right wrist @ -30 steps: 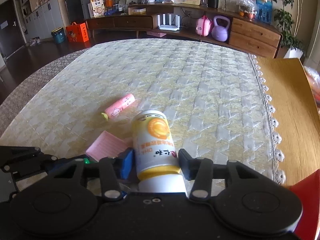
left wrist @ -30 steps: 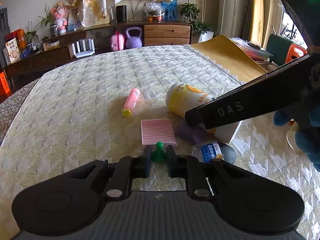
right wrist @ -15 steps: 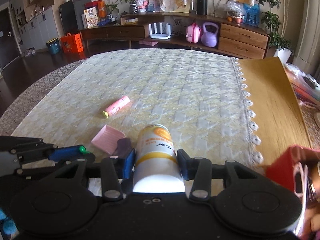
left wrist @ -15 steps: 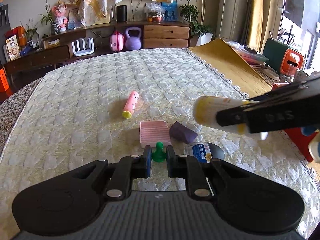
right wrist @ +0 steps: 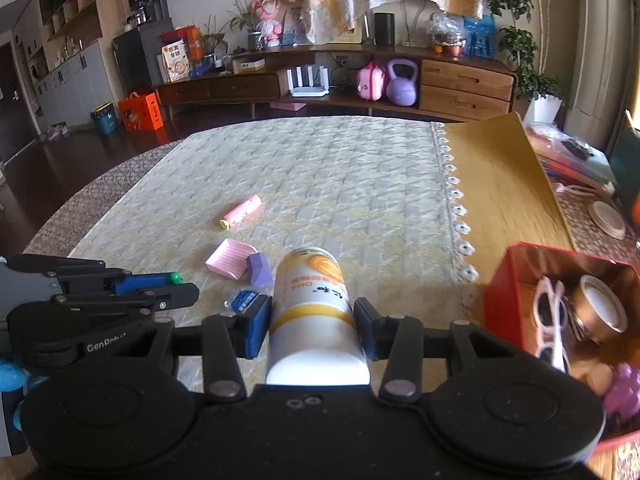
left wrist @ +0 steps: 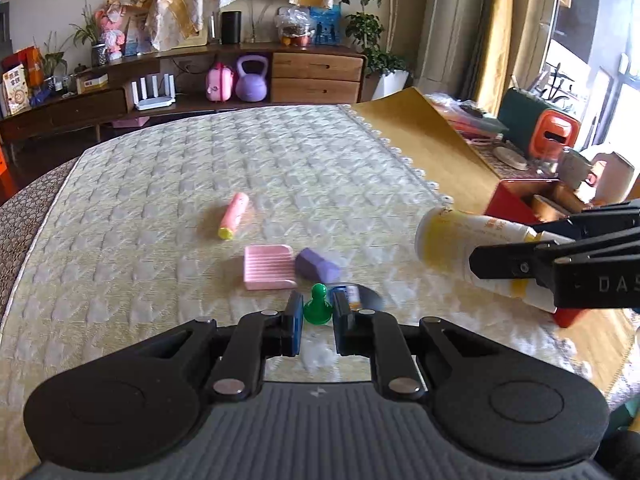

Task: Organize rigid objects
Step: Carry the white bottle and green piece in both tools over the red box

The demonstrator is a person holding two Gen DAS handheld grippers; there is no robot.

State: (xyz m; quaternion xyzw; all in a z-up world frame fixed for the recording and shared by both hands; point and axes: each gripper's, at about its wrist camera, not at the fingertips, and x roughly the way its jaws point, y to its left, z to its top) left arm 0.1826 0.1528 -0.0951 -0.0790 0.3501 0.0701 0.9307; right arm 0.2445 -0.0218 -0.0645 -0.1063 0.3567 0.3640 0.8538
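Nearest to me, my left gripper (left wrist: 316, 320) is pinched tight on a small green pawn (left wrist: 318, 309), held by its base so the round head stands up clear between the blue pads. My right gripper (right wrist: 312, 326) is clamped round the waist of a white and yellow bottle (right wrist: 310, 300), lying along the jaws with its yellow end forward; I judge that grip suits carrying it sideways to the red box (right wrist: 516, 280) just to its right, where sunglasses (right wrist: 552, 320) and a round tin (right wrist: 600, 308) already lie. Both loads hang above the quilted cloth (left wrist: 280, 168). Under them a blue-labelled packet (right wrist: 244, 300) is partly covered by my jaws, and I cannot make out what it is. Just past it the pink ridged tray (left wrist: 267, 266) and purple block (left wrist: 318, 266) sit touching, the pink tube (left wrist: 234, 216) further out alone. The box's near corner is cut off, and a purple thing there is too blurred to name
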